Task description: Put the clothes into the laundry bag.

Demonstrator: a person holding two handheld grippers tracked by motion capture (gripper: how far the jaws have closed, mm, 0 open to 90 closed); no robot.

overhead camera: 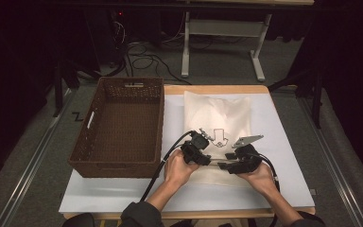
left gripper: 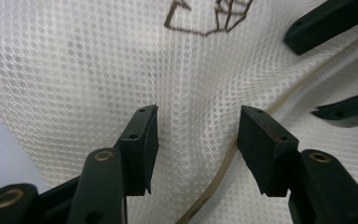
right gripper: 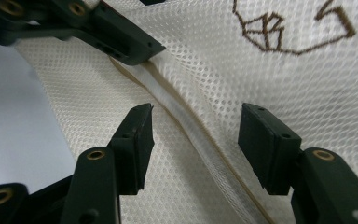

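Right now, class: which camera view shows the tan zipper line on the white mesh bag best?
The right gripper view: the zipper line runs sharp and long between the open right gripper. The left gripper view catches a shorter stretch by the open left gripper. The high view shows the mesh bag whole, the zipper too small.

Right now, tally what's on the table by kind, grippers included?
Mesh bag: 1
Wicker basket: 1
Grippers: 2, left gripper and right gripper, both open over the bag
Total: 4
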